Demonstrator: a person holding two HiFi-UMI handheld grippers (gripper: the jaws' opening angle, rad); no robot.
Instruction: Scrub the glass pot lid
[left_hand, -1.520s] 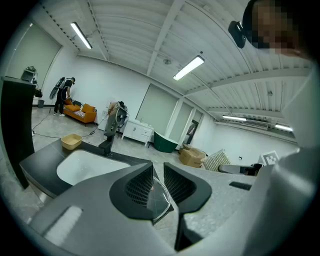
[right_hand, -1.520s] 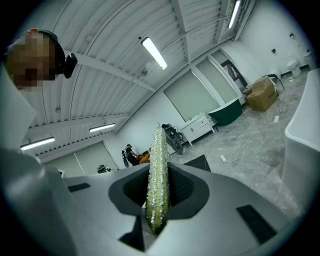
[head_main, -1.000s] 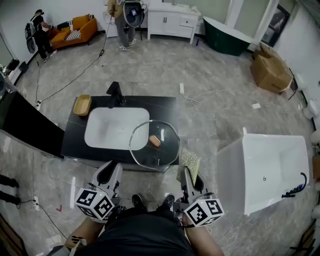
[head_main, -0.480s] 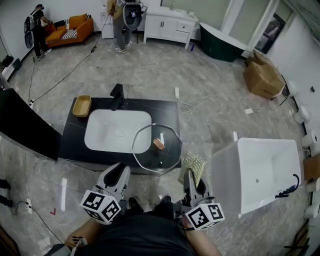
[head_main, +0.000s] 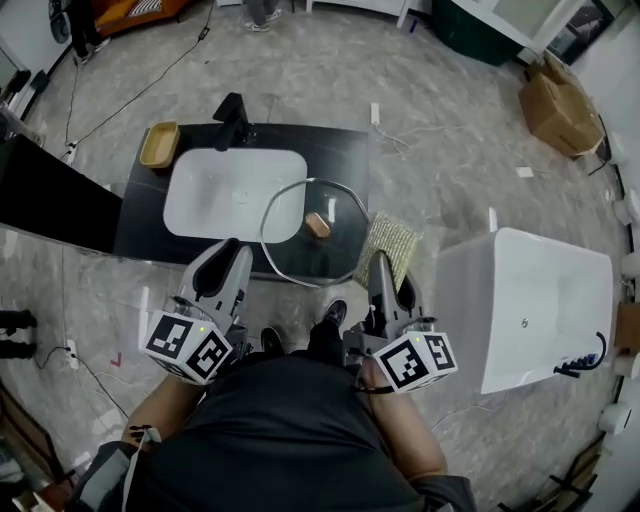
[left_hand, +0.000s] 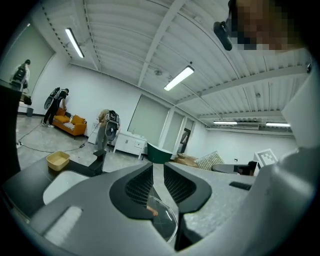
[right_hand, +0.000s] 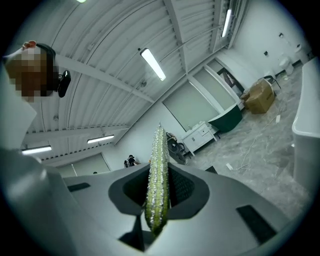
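Glass pot lid (head_main: 300, 255) is seen flat over the front right part of the black bench (head_main: 340, 160), its rim overlapping the 3 o'clock edge of the white basin (head_main: 225, 195); its brown knob (head_main: 317, 225) sits near its middle. Whether the lid is fully supported by the bench cannot be told. The left gripper (head_main: 229, 252) is held at 8 o'clock of the lid, just short of its rim. Its jaws are drawn almost together with only a narrow slit between them, and nothing is gripped; the lid is glimpsed beyond them. The right gripper (head_main: 384, 264) is held at 4 o'clock of the lid and is clenched on a green-gold scrubbing pad (head_main: 390, 243), which is clamped edge-on and juts past the jaw tips, just beside the lid's rim. A black faucet (head_main: 232, 115) stands at 12 o'clock of the basin and a yellow tray (head_main: 160, 147) at 10 o'clock. A white bathtub (head_main: 455, 310) stands on the floor at 3 o'clock of the bench.
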